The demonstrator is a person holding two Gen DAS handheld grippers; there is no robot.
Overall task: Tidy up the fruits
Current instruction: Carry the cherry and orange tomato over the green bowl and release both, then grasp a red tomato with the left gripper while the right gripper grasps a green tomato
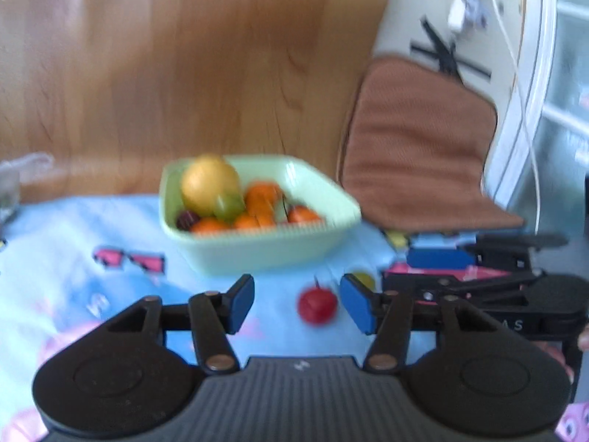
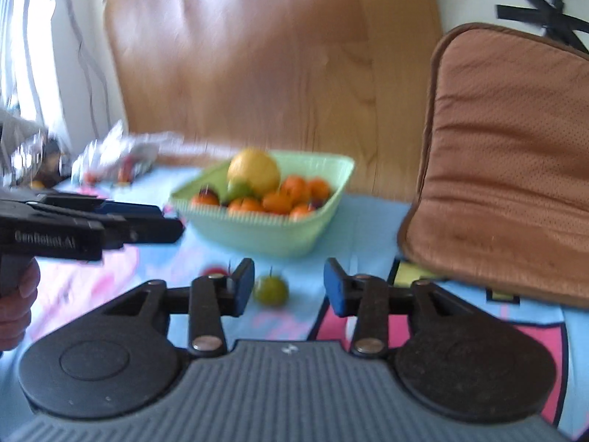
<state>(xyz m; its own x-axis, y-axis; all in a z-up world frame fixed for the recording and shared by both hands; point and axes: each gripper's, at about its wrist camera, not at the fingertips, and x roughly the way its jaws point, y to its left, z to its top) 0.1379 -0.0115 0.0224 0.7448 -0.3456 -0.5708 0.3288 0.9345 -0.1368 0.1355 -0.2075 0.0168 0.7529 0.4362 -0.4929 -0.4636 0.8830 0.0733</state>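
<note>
Both tongs open over loose fruit on the worktop.
The left tongs (image 1: 297, 304) gape around a red fruit (image 1: 317, 305); the right tongs (image 2: 289, 287) gape around a green fruit (image 2: 271, 290). Beyond, toward the worktop's far edge, sits the fruit-filled green bowl (image 2: 265, 234).

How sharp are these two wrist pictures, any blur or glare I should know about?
Left wrist view: motion blur smears the green basket and the red fruit, while the left gripper stays fairly crisp. Right wrist view: similar blur on the green fruit, with bright window glare washing out the upper left; the right gripper stays sharper.
</note>
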